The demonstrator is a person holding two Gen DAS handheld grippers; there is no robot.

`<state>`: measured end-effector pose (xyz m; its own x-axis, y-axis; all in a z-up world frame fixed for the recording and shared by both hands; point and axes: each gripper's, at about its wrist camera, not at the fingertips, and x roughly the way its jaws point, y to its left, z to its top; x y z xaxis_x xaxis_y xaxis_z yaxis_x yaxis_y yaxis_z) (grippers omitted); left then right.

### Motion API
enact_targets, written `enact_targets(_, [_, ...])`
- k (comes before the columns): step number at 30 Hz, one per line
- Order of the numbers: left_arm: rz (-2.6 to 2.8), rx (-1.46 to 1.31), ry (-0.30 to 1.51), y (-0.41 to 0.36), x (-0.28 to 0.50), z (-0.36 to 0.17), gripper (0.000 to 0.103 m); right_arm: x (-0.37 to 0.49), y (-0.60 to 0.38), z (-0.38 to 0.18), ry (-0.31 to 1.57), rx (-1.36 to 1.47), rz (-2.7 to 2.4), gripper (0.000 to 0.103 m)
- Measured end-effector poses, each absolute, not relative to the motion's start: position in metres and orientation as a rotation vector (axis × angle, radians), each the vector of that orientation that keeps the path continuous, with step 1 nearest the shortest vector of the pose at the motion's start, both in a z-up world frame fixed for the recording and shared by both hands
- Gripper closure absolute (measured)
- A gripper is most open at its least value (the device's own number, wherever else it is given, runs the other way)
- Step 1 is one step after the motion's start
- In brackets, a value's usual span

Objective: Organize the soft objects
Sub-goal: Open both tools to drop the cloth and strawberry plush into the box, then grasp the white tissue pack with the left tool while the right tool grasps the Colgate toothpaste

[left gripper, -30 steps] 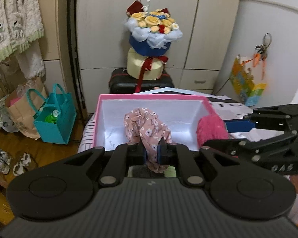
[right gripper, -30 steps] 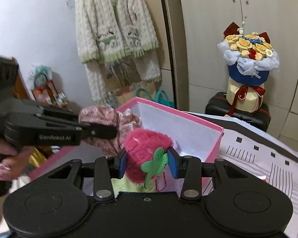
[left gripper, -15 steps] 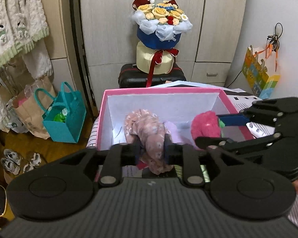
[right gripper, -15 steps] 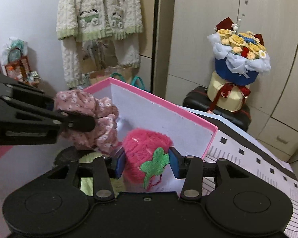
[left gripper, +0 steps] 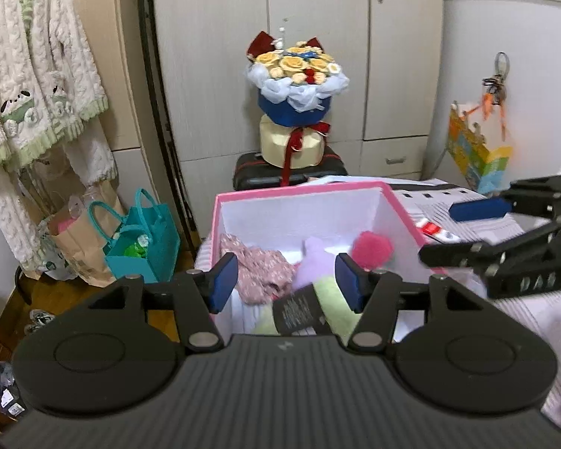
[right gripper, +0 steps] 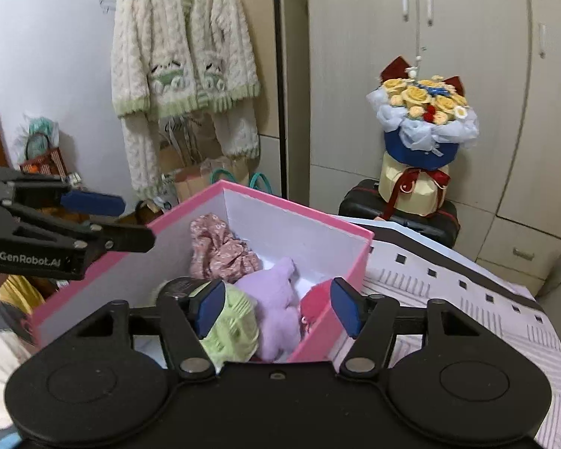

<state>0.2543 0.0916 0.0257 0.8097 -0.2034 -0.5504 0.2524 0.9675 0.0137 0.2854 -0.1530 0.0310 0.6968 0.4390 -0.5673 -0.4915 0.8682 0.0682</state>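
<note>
Two wrist views, angled down along the fingers.
Both look closely past their fingertips into the pink box (left gripper: 303,189) (right gripper: 291,207), shared between them.

Pink box (left gripper: 303,190): matt card, white smooth inside.
Floral scrunchie (right gripper: 220,250): thin printed cloth, crumpled.
Purple toy (right gripper: 276,299): soft short plush.
Pink pompom (left gripper: 372,249): long fluffy fur.
Green toy (right gripper: 232,331): ribbed plush.
Gripper pads (left gripper: 224,280): blue, matt, rubbery.
</note>
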Motion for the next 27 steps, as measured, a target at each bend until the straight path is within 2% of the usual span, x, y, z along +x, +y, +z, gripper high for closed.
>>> enact_targets(4, [-0.317,0.053,0.606,0.090,0.223,0.042,0.046,0.257,-0.173,0.045,0.594,-0.061,0.521,0.030])
enact_targets(15, [-0.472,0.077,0.580,0.065,0.143,0.070,0.037,0.192,-0.214,0.068,0.588,-0.038,0.557,0.020])
enact_targets(27, [-0.645,0.142,0.601,0.015,0.105,0.057,0.036,0.156,-0.265,0.064,0.595,-0.002,0.526,0.018])
